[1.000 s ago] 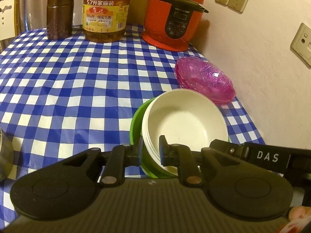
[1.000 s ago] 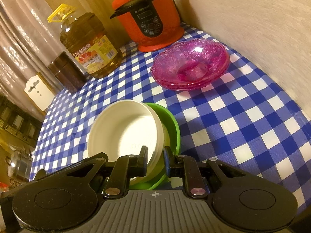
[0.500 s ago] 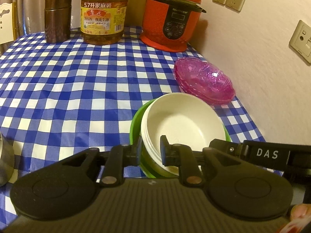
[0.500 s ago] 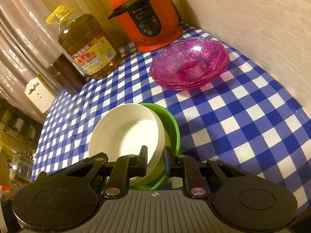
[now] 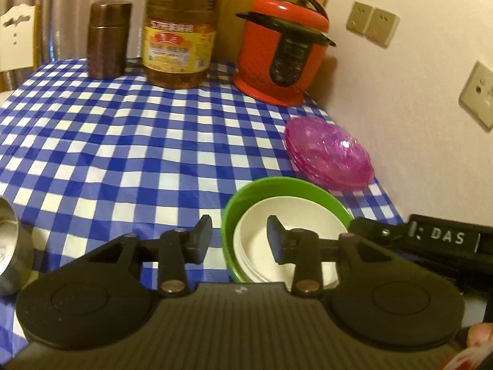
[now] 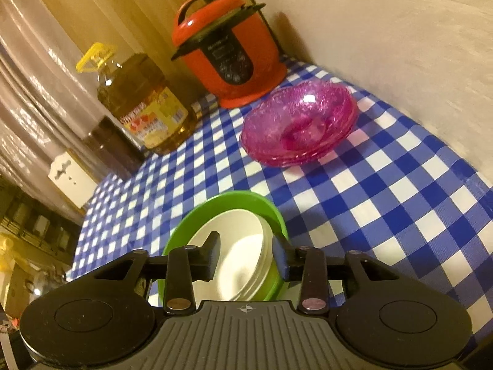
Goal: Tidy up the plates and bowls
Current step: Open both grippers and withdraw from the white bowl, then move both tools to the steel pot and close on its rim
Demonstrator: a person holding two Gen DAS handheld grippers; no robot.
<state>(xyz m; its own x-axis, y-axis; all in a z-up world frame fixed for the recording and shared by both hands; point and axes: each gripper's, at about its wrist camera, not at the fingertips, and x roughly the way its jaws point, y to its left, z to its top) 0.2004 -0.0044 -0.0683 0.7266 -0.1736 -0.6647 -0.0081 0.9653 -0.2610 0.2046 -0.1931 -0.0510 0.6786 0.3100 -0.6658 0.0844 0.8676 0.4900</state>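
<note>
A stack of white bowls point(image 5: 286, 215) point(image 6: 243, 231) sits nested inside a green bowl point(image 5: 277, 185) point(image 6: 228, 199) on the blue checked tablecloth, near its front right corner. My left gripper point(image 5: 239, 234) straddles the green bowl's left rim. Its jaws are opening and the pads stand clear of the rim. My right gripper point(image 6: 246, 249) straddles the right rims of both bowls, jaws opening too, pads off them. Behind, by the wall, lies a stack of pink glass bowls point(image 5: 329, 157) point(image 6: 299, 123).
At the table's back stand a red pressure cooker point(image 5: 283, 55) point(image 6: 228, 52), a big oil bottle point(image 5: 178, 40) point(image 6: 144, 108) and a brown canister point(image 5: 107, 40). A steel pot point(image 5: 12, 246) sits at the front left. The wall point(image 5: 416, 92) runs along the right.
Both grippers were shut on the white bowls' rims and now stand apart. The white stack has settled lower, fully inside the green bowl.
</note>
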